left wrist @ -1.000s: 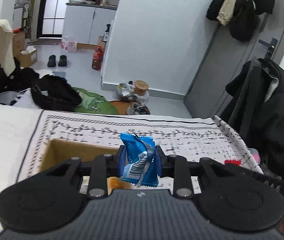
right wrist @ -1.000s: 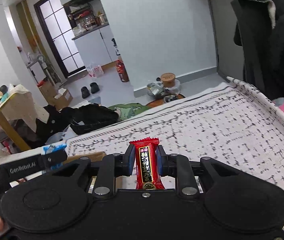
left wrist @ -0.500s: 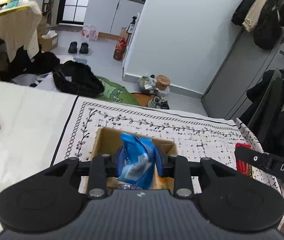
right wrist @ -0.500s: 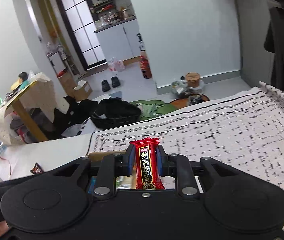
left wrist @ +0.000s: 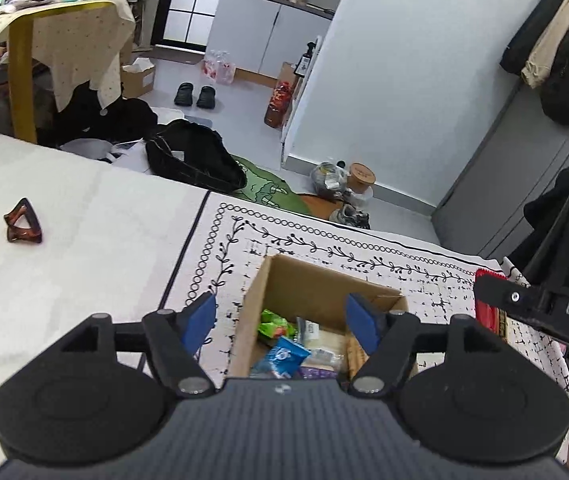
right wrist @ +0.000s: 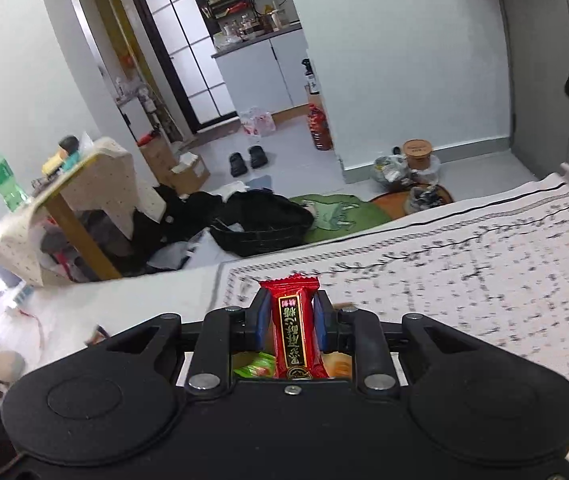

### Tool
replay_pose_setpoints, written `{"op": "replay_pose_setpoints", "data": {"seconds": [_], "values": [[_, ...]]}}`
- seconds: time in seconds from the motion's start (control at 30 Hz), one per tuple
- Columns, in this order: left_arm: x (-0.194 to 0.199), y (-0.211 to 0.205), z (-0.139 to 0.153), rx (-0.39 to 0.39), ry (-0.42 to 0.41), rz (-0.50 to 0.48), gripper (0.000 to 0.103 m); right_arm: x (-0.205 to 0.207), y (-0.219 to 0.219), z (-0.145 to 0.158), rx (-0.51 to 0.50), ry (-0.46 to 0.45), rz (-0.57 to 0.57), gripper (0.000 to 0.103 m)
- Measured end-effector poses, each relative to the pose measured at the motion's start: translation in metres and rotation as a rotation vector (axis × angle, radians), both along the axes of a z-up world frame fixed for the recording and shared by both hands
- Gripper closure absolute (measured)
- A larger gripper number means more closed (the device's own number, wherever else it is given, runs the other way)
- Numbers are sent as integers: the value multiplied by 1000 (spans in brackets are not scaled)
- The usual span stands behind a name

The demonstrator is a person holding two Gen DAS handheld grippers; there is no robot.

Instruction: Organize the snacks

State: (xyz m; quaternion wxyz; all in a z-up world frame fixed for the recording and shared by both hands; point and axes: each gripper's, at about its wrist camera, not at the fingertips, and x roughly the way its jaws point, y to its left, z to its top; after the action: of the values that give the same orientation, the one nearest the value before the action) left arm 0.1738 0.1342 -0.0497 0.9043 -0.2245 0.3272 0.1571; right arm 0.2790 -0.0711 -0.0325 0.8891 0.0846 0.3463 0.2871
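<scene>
Fingers of the left gripper [left wrist: 284, 322] are spread wide, empty, above the open brown cardboard box [left wrist: 316, 292] at lower centre, a blue snack packet [left wrist: 284, 354] inside; right gripper [right wrist: 289, 322] clamps a red candy bar wrapper [right wrist: 294, 332] with unreadable gold lettering

Hair clip [left wrist: 23, 222]: brown, on plain white cover, well left of patterned cloth [left wrist: 312, 248].
Slippers [left wrist: 195, 95]: black pair on floor.
Bottle [right wrist: 2, 178]: green, upright on draped table [right wrist: 80, 184].
Basket [left wrist: 194, 164]: black, on floor beside green mat [left wrist: 272, 194].
Coats [left wrist: 556, 44]: hanging, upper right.
</scene>
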Motion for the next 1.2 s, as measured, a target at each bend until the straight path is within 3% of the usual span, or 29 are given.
{"op": "replay_pose_setpoints", "data": {"seconds": [0.03,0.17,0.6,0.7,0.9,0.97,1.07,1.2], "values": [[-2,2,1,2,-6,2,32,2,1,1,22,9,2,75],[-7,5,2,6,-17,17,28,1,5,7,52,2,5,40],[-11,0,10,3,13,15,16,-13,-40,1,-81,28,-77,23],[-12,-5,13,8,31,-8,16,-20,-55,2,-107,35,-89,12],[-19,-16,24,50,45,-84,12,-27,-86,14,-128,79,-141,5],[-21,-18,28,54,57,-102,10,-32,-97,22,-128,58,-156,0],[-27,-24,36,63,62,-148,5,-41,-106,36,-187,1,-161,0],[-36,-32,47,73,47,-175,0,-51,-119,45,-198,-7,-170,0]]}}
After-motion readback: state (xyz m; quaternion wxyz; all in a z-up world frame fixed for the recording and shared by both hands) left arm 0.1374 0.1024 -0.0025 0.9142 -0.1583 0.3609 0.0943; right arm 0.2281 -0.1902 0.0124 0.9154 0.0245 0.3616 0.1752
